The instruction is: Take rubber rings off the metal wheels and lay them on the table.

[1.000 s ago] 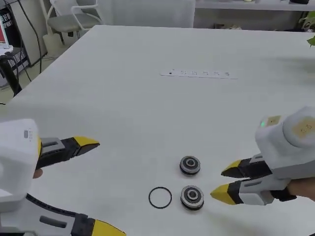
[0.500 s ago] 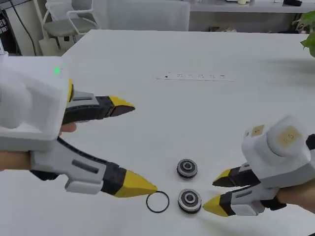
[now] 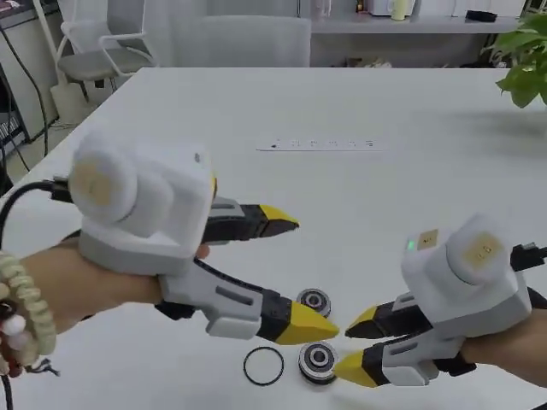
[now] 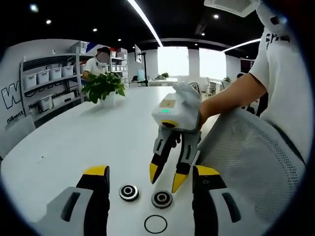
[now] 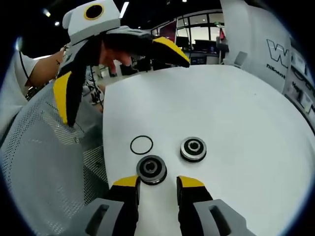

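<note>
Left gripper [image 3: 314, 275] now over far wheel [image 3: 314, 300], ring [image 3: 263, 366] nearby

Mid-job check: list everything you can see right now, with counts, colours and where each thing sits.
far metal wheel: 1, silver with a dark centre, on the table between the two grippers
near metal wheel: 1, silver with a darker rim, just off the right gripper's lower tip
rubber ring: 1, black, lying loose and flat, left of the near metal wheel
table: 1, white
socket strip: 1, pale, set in the table farther back
plant: 1, green, far right
chair: at least 1, pale, beyond the far left corner
left gripper: 1, white with yellow tips, open
right gripper: 1, same colours, open
</note>
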Demonstrator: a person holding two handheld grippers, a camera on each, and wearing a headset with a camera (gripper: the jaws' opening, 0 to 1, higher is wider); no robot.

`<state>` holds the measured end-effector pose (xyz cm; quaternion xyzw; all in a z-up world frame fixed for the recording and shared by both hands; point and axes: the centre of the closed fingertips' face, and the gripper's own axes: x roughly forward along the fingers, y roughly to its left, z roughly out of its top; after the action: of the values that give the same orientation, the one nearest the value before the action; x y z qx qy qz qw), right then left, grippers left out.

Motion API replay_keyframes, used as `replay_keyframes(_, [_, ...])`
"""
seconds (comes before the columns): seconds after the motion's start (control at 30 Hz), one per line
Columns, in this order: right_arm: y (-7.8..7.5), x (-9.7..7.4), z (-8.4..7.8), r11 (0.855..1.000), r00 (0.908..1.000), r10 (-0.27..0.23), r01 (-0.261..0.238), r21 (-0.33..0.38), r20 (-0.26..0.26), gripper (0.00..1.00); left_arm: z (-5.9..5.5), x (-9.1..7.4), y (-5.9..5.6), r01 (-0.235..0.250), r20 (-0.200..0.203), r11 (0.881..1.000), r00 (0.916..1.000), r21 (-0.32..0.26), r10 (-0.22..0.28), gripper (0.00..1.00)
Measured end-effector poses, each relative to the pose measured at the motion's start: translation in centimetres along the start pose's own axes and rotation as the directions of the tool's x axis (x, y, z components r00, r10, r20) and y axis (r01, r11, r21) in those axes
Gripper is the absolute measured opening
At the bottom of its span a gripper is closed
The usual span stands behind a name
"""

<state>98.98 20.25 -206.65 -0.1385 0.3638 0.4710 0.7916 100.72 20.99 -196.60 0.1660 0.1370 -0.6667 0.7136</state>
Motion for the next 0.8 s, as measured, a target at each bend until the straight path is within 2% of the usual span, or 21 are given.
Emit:
replay_keyframes(0.1, [0.1, 0.2, -0.3, 1.0, 0.9999, 0.003, -0.003, -0.011, -0.016, 0.27, -1.2, 1.2, 0.3, -0.028, 0.004, 0.999, 0.9996, -0.046, 0.029, 0.61])
replay_keyframes(0.27, [0.4, 0.5, -0.6, 1.0, 0.9996, 0.011, -0.012, -0.027, -0.025, 0.27, -3.4, 2.0, 0.5, -0.063, -0.024, 0.997, 0.9978, -0.046, 0.062, 0.52])
replay_keyframes(0.3, [0.4, 0.6, -0.6, 0.999, 0.9996, 0.012, -0.012, -0.031, -0.027, 0.28, -4.1, 2.1, 0.2, -0.062, -0.036, 0.997, 0.9975, -0.041, 0.061, 0.51])
replay_keyframes(0.43, [0.9, 1.1, -0.5, 0.999, 0.9997, 0.016, -0.017, -0.045, -0.017, 0.34, -5.7, 2.3, -0.5, -0.042, -0.086, 0.999, 0.9954, -0.014, 0.041, 0.45])
replay_keyframes(0.57, [1.0, 1.6, -0.8, 0.998, 0.9994, 0.017, -0.019, -0.054, -0.031, 0.32, -7.1, 2.7, -0.8, -0.037, -0.124, 0.999, 0.9915, 0.015, 0.038, 0.42])
replay_keyframes(0.7, [1.0, 1.7, -0.9, 0.998, 0.9993, 0.013, -0.015, -0.056, -0.034, 0.31, -7.8, 3.1, -1.2, -0.017, -0.142, 1.0, 0.9898, 0.005, 0.018, 0.34])
replay_keyframes(0.8, [0.9, 1.7, -0.9, 0.998, 0.9993, 0.007, -0.009, -0.055, -0.037, 0.29, -8.0, 3.5, -1.6, -0.011, -0.148, 1.0, 0.9888, 0.021, 0.014, 0.3])
